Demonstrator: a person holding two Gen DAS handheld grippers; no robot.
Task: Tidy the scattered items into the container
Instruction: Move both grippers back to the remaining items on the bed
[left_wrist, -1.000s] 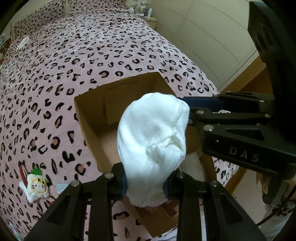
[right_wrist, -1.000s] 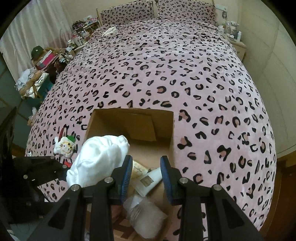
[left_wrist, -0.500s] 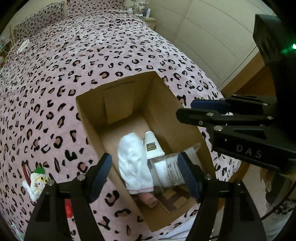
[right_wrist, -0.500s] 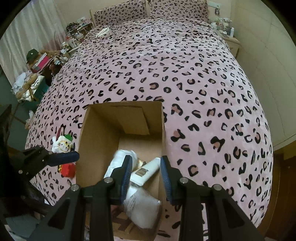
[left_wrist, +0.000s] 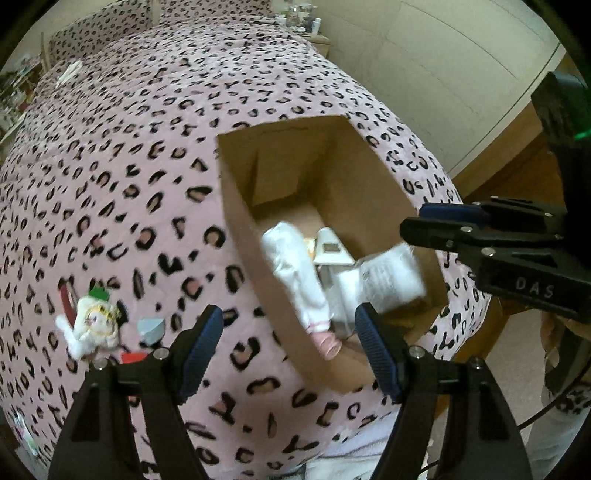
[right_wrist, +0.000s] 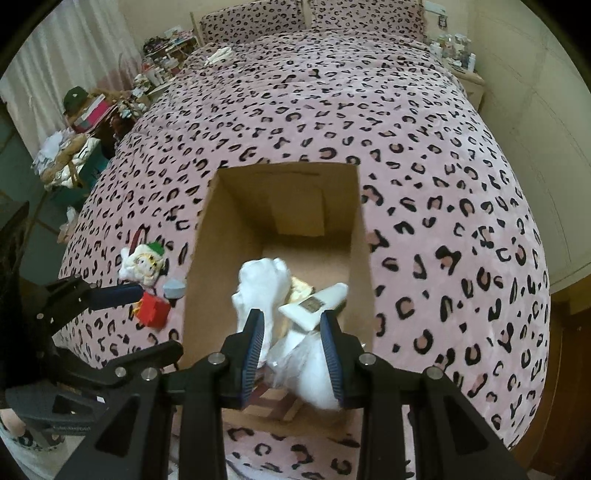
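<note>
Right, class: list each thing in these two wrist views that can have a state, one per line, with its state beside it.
cardboard box: open, on the bed, partly filled
white sock: lying inside the box
white tube: lying inside the box
plush toy: on the bedspread, outside the box
red block: on the bedspread, outside the box
left gripper: open, empty
right gripper: nearly shut, gripping nothing

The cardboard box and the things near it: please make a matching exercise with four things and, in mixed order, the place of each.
Things:
1. white sock
2. white tube
3. plush doll
4. red item

Places:
A. on the bedspread, directly beside the left hand-held gripper tip
B. in the cardboard box, left part
C. on the bedspread, farther from the camera than the red item
D. in the box, right of the sock

Pairs: 1-B, 2-D, 3-C, 4-A
</note>
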